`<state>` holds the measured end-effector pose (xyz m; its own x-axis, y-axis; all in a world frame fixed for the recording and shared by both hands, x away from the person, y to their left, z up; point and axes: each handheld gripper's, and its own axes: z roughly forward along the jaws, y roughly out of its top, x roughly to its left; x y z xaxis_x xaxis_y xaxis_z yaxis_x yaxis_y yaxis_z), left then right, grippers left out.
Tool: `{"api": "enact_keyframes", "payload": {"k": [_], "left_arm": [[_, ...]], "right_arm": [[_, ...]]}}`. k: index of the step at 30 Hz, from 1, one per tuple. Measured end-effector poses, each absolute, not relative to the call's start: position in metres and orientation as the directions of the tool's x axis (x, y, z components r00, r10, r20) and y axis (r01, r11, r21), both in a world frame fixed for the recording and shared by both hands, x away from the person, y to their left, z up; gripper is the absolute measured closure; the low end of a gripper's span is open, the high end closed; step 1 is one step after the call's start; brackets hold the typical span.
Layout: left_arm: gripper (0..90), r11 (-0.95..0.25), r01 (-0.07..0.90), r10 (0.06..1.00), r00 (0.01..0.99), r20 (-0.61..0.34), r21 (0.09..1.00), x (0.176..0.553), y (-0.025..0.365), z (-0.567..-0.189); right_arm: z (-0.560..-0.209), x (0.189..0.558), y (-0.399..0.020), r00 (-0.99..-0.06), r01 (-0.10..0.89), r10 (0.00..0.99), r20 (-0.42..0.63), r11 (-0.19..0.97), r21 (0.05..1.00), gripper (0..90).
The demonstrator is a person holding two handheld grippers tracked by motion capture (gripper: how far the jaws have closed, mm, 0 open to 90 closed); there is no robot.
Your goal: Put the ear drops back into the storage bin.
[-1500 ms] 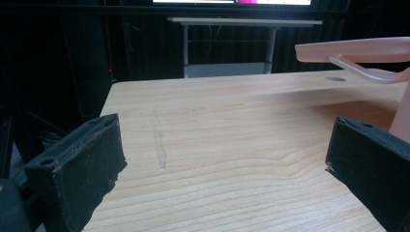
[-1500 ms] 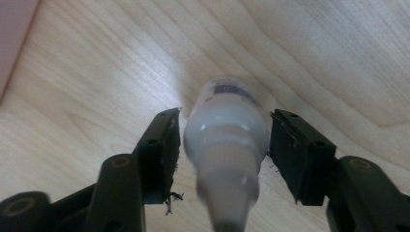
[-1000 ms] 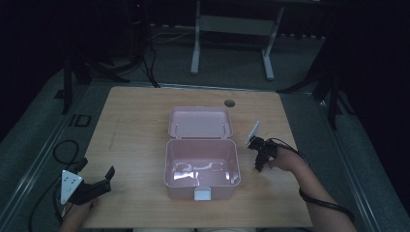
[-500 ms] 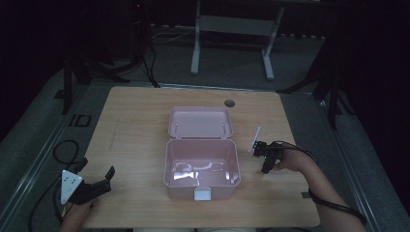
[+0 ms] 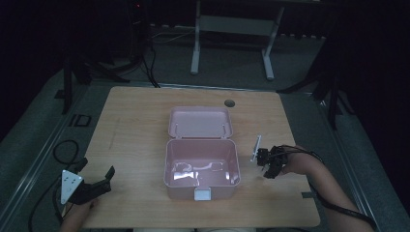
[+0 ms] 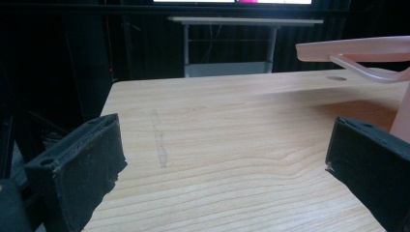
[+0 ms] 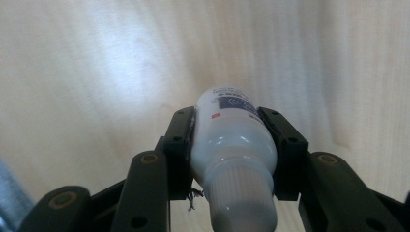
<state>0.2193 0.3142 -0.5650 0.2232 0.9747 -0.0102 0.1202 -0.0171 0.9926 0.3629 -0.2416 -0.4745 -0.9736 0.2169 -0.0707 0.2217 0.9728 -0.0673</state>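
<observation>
My right gripper (image 5: 269, 163) hangs just above the table, right of the open pink box (image 5: 167, 162). It is shut on a small white bottle (image 7: 233, 140) with a ribbed cap; the black pads (image 7: 180, 137) press both its sides, above bare wood. At the near left corner my left gripper (image 5: 96, 170) stays open with nothing between its jaws. From the left gripper view the open gripper (image 6: 220, 145) faces the box's lid (image 6: 358, 48) and side wall (image 6: 402, 121) at the right.
The box's lid (image 5: 199, 122) lies flat behind it and something clear and shiny lies inside. A round cable hole (image 5: 229, 103) sits near the table's far edge. Cables trail on the floor at the left. A desk frame (image 5: 232, 29) stands beyond the table.
My right gripper, with the bottle, has drifted right and toward the near edge, away from the box, and risen a little. The left gripper has not moved.
</observation>
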Motion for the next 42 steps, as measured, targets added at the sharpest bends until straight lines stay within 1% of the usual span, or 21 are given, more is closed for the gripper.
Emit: {"api": "enact_keyframes", "payload": {"k": [2,5,13,17,22,29,33,42], "left_arm": [[0.4,-0.018,0.120,0.975,0.223,-0.010,0.993,0.219,0.314,-0.565],[0.4,-0.018,0.120,0.975,0.223,-0.010,0.993,0.219,0.314,-0.565],[0.4,-0.017,0.120,0.975,0.223,-0.010,0.993,0.219,0.314,-0.565],[0.4,-0.017,0.121,0.975,0.224,-0.010,0.993,0.219,0.314,-0.565],[0.4,-0.016,0.121,0.975,0.223,-0.011,0.993,0.219,0.314,-0.565],[0.4,-0.017,0.121,0.975,0.222,-0.010,0.993,0.219,0.314,-0.565],[0.4,-0.018,0.120,0.975,0.223,-0.009,0.993,0.219,0.314,-0.565],[0.4,-0.017,0.121,0.975,0.222,-0.011,0.992,0.219,0.314,-0.565]], "right_arm": [[-0.474,0.358,-0.241,-0.982,0.167,0.160,-0.096,0.984,-0.070,59.7],[-0.474,0.351,-0.241,-0.989,0.116,0.109,-0.095,0.991,-0.071,59.7],[-0.476,0.337,-0.237,-0.990,-0.008,-0.027,-0.137,0.991,-0.134,59.7],[-0.475,0.331,-0.236,-0.989,-0.054,-0.071,-0.130,0.990,-0.133,59.7],[-0.473,0.329,-0.235,-0.988,-0.076,-0.094,-0.127,0.987,-0.139,59.7],[-0.467,0.329,-0.233,-0.992,-0.068,-0.083,-0.096,0.986,-0.149,59.7],[-0.456,0.327,-0.231,-0.993,-0.067,-0.078,-0.083,0.989,-0.133,59.7],[-0.429,0.320,-0.219,-0.990,-0.090,-0.105,-0.091,0.983,-0.159,59.7]]}}
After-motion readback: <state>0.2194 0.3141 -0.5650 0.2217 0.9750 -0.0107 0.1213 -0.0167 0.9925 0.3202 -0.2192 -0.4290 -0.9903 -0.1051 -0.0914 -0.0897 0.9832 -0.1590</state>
